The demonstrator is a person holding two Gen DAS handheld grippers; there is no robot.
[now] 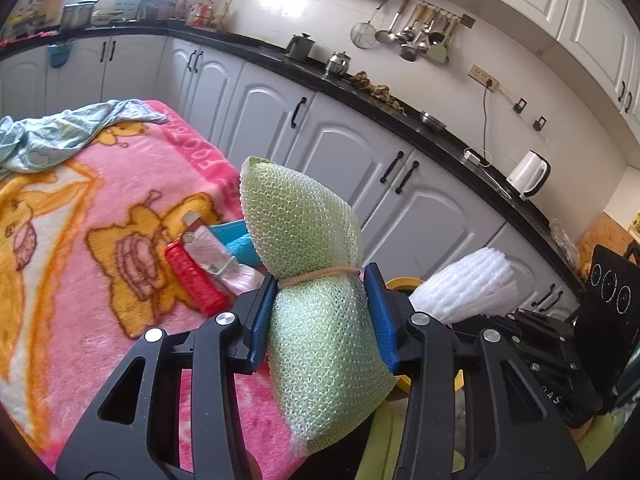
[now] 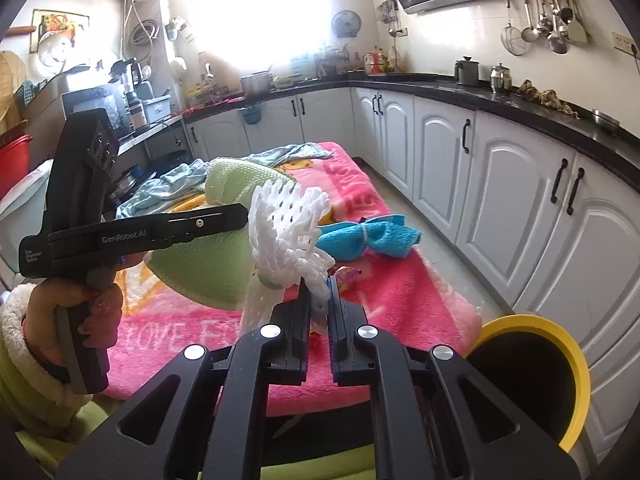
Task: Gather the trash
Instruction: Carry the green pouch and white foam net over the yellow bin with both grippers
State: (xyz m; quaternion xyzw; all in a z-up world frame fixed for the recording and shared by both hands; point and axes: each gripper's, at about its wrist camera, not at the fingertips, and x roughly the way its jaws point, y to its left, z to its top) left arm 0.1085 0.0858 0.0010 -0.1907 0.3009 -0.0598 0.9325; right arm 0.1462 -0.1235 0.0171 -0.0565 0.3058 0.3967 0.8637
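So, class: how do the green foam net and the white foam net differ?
The green foam net looks bulkier, while the white foam net is smaller. The left gripper holds the green one at its banded waist; the right gripper pinches the white one's edge. Both are held up.

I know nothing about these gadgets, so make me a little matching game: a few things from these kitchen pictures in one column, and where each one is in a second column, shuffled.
Things:
1. green foam net
2. white foam net
3. blue cloth bundle
4. yellow-rimmed bin

Places:
A. lying on the pink blanket
B. clamped in the left gripper
C. standing on the floor beside the blanket
D. pinched in the right gripper

Pairs: 1-B, 2-D, 3-A, 4-C
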